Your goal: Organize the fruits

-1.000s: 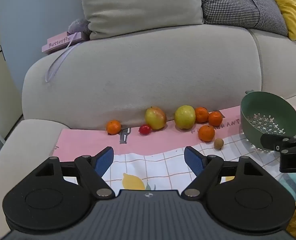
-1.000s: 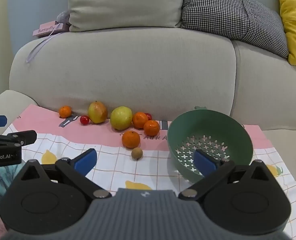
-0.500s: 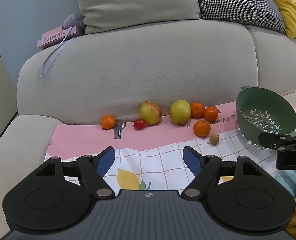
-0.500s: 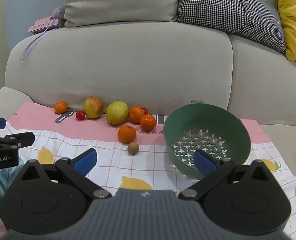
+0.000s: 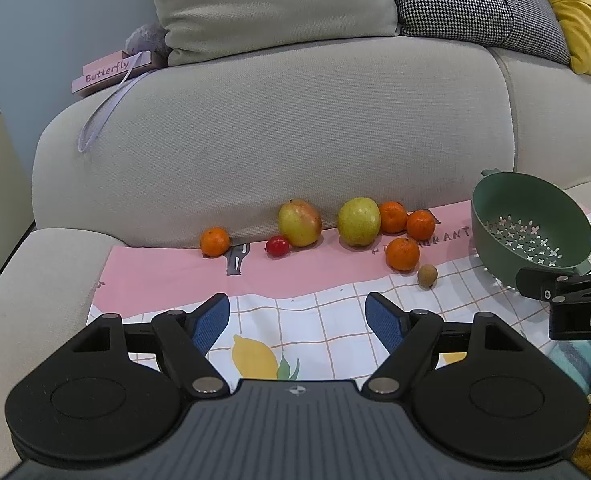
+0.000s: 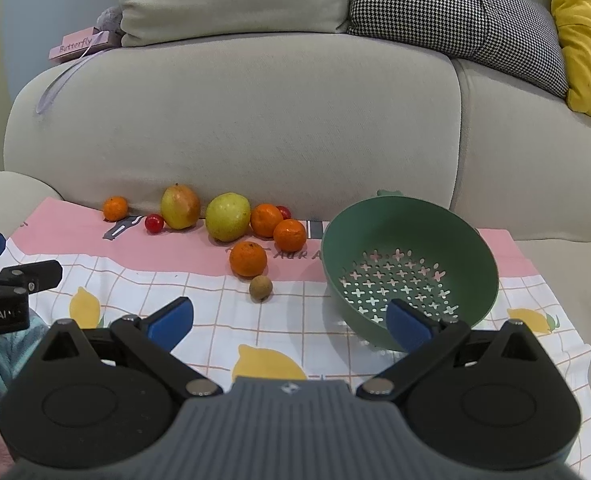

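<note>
Both grippers are hanging over the cloth (image 6: 303, 332) on the sofa seat and neither is carrying anything. My left gripper (image 5: 297, 322) has its blue-padded fingers spread wide, and the right gripper (image 6: 289, 320) is the same, gaping with only printed fabric between the tips. The cloth is thin and a bit rumpled, pink band at the back, white grid with lemon prints up front.

The fruit is lined up against the nubby beige backrest (image 6: 255, 120): a lone mandarin (image 6: 115, 208) far left, a glossy little red cherry tomato (image 6: 154, 223), a blotchy yellow-red apple (image 6: 180, 207), and a smooth yellow-green apple (image 6: 228, 217). Next come three dimpled mandarins (image 6: 248, 259) bunched together, plus a small, dull brown round fruit (image 6: 260, 288) just in front. The green plastic colander (image 6: 475, 256) sits tilted to their right, with cross-shaped holes in the bottom and no fruit in it.
</note>
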### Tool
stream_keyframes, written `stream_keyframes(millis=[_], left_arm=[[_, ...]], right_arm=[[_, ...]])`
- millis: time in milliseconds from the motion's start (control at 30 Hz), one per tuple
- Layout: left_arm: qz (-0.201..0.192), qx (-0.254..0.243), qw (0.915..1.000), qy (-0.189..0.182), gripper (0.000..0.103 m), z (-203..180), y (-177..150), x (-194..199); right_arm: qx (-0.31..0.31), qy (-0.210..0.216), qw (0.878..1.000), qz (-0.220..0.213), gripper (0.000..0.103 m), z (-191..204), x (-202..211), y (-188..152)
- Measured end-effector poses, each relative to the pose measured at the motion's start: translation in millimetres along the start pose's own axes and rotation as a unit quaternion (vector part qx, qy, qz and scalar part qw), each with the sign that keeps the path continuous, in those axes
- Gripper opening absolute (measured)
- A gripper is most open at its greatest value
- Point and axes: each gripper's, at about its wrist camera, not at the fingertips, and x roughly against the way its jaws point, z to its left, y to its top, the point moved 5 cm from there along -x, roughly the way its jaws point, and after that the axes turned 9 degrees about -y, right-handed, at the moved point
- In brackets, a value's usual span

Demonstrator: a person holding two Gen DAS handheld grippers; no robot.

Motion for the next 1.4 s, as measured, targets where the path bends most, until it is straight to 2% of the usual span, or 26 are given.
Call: stream_keyframes(millis=[1400], left_arm=[[0.013,-0.002,0.9999,-0.001,0.091,-5.9,-0.5,-5.0]], right_arm=[[-0.007,0.000,1.000,0.024,0.099,-4.8,-9.5,-5.5]])
